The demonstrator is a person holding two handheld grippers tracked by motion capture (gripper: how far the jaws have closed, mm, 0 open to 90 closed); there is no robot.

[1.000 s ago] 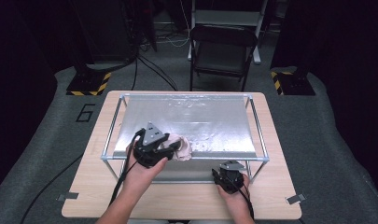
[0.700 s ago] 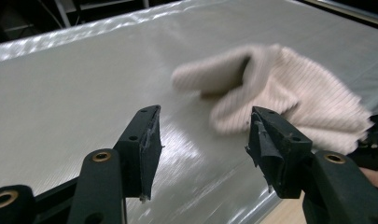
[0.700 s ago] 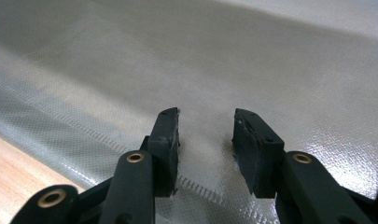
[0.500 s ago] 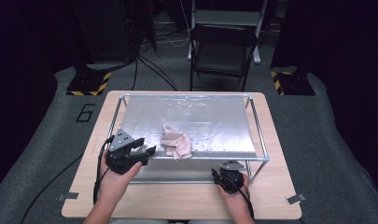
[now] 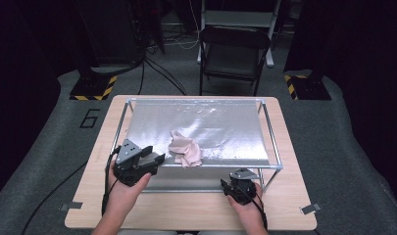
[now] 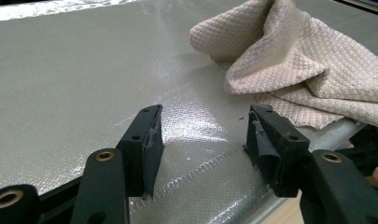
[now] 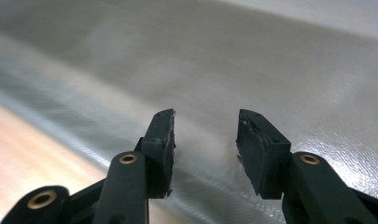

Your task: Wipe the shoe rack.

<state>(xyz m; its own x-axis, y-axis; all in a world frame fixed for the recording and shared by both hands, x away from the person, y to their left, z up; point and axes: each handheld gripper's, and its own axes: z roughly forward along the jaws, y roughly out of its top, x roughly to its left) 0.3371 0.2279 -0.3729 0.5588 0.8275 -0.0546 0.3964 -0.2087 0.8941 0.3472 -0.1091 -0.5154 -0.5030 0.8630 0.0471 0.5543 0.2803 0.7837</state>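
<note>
The left gripper has its 2 jaws apart with nothing between them, only bare silver sheet showing through the gap. The jaws have just been opening. They hang low over the sheet near its front edge, and the cloth lies just beyond and to the right of the right-hand jaw in the left gripper view, not touching either pad as far as can be seen.

The right gripper also has its 2 jaws apart and empty, and they too have just been opening. They point across the front edge of the silver sheet, with a strip of the wooden table at the lower left of the right gripper view.

In the high view the left gripper sits at the front left corner of the sheet, held by the person's left hand, and the right gripper sits in front of the sheet's front edge toward the right, held by the right hand. The cloth is a crumpled beige heap on the sheet, close to the front edge and left of its middle, just beside the left gripper and well apart from the right one. A thin metal frame runs around the sheet, and the table carries it all. A folding chair stands beyond the far edge of the table.
</note>
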